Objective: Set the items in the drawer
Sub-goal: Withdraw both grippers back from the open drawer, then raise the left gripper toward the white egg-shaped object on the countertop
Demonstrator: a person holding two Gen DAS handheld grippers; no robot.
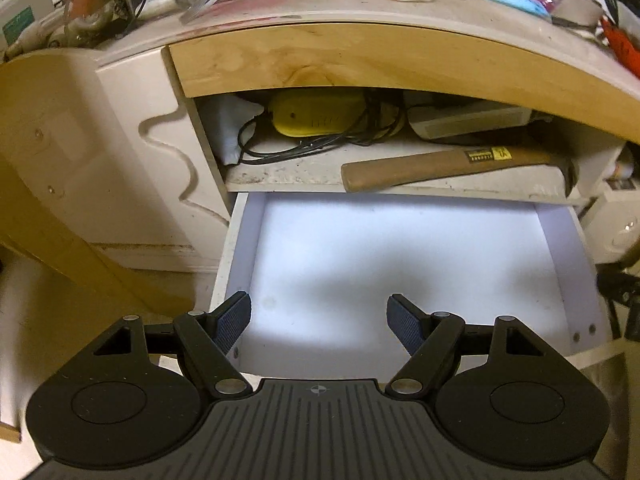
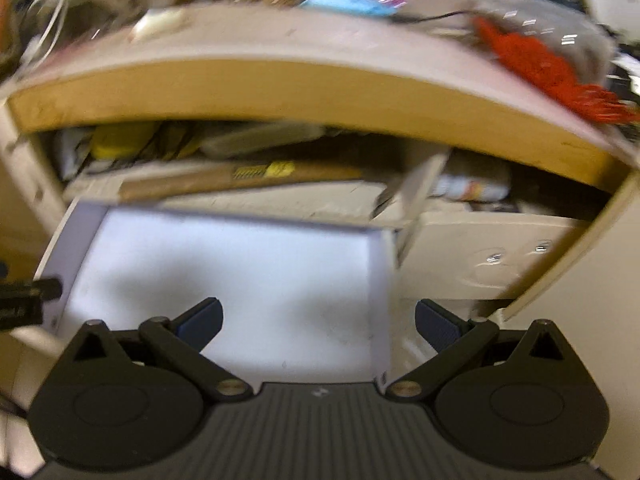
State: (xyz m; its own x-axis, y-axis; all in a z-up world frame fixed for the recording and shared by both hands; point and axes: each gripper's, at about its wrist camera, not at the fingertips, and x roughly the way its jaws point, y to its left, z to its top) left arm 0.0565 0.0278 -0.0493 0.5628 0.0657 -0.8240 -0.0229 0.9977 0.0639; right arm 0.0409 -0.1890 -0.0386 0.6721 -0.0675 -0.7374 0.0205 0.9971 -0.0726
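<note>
Hovering over the empty white drawer [image 1: 400, 264], left claw [image 1: 319, 322] and right claw [image 2: 318, 320] both gape wide, empty; hammer [image 1: 448, 166] at centre right looks heavy, rigid — grip the wooden handle.

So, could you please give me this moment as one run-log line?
drawer: open, nothing inside | left tool: open | right tool: open | hammer: on shelf

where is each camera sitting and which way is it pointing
Left wrist: sits on the left gripper, looking forward and down into the open drawer; its open fingers show.
Right wrist: sits on the right gripper, further right, facing the same drawer; open fingers show, blurred.
Both share the drawer and the hammer on the shelf above it.
</note>
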